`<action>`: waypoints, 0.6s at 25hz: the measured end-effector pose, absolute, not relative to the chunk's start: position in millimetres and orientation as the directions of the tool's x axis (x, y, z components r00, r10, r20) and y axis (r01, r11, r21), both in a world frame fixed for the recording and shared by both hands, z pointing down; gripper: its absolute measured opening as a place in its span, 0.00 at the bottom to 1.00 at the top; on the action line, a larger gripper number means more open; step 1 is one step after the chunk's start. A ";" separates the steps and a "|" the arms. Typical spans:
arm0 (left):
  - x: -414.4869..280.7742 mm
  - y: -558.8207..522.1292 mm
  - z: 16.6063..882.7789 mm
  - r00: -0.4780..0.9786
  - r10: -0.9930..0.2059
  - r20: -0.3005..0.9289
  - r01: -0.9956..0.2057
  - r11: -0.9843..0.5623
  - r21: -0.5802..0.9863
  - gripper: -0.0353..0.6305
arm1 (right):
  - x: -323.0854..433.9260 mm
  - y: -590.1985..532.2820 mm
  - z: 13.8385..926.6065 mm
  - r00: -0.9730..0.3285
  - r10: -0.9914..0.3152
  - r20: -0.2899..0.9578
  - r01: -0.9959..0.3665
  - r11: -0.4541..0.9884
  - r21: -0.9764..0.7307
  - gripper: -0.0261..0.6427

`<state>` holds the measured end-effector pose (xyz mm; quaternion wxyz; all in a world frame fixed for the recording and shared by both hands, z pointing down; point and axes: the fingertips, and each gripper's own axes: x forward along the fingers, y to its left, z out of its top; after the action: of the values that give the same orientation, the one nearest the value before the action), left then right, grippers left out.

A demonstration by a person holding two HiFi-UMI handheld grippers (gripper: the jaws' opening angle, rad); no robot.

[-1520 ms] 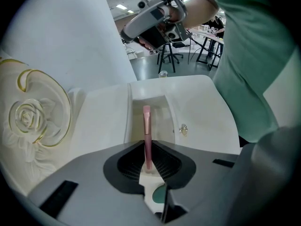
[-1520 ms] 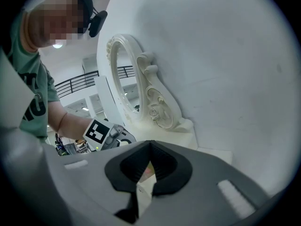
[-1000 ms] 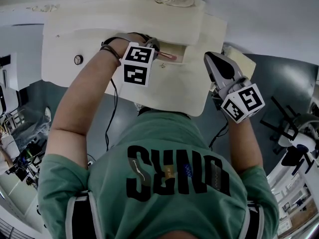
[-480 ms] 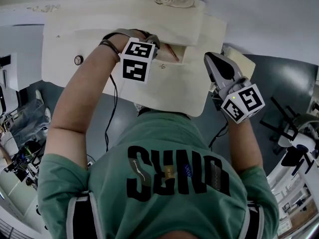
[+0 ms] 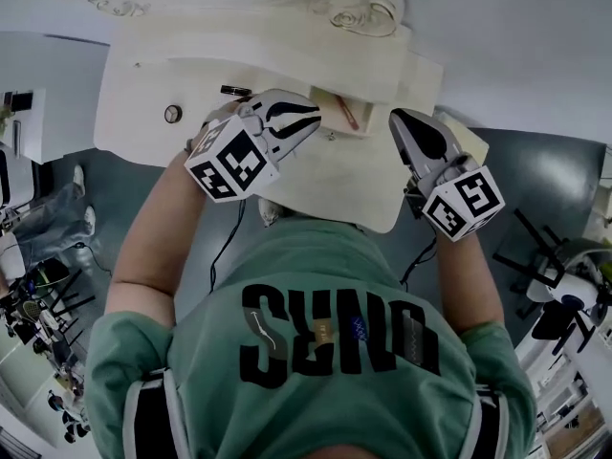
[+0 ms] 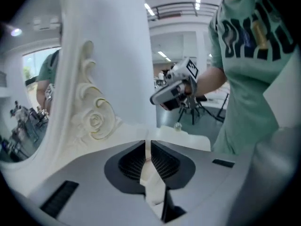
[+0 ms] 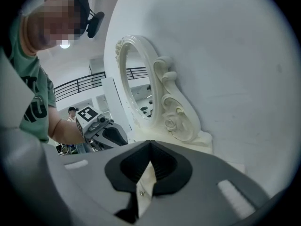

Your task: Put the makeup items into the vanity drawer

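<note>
Cream-white wooden vanity drawer [image 5: 356, 128] stands open with a slim pink makeup stick [image 5: 346, 113] lying inside; the left gripper [image 5: 312, 121] has drawn back from it, jaws nearly together and empty, so that item seems delivered. The right gripper [image 5: 407, 128] hovers beside the drawer, closed on nothing

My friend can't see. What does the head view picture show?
Seen from above, a person in a green shirt holds the left claw and right claw at a cream vanity. Its small drawer is open, with a thin pink stick inside.
</note>
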<state>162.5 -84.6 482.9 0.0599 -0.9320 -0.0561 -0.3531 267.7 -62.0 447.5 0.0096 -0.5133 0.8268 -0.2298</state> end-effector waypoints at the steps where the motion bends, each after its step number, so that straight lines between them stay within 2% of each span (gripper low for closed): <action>1: 152.8 -86.9 470.0 0.779 0.030 0.626 0.083 -0.995 -0.056 0.11 | 259.5 -65.5 441.1 -0.486 -0.847 0.213 -0.839 0.385 -0.385 0.05; 10: 18.0 -90.0 376.9 0.875 -0.271 0.400 -0.289 -0.957 -0.015 0.06 | 154.5 -93.5 371.1 -0.619 -0.771 0.150 -0.765 0.549 -0.336 0.05; 15: -67.2 -96.7 330.8 0.848 -0.500 0.175 -0.528 -0.827 0.194 0.06 | 91.8 -111.4 342.1 -0.681 -0.718 0.141 -0.719 0.620 -0.315 0.05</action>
<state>-67.2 -96.7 330.8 -0.1184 -0.9540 0.2693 -0.0584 91.8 -111.4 342.1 -0.0003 -0.3992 0.8999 -0.1752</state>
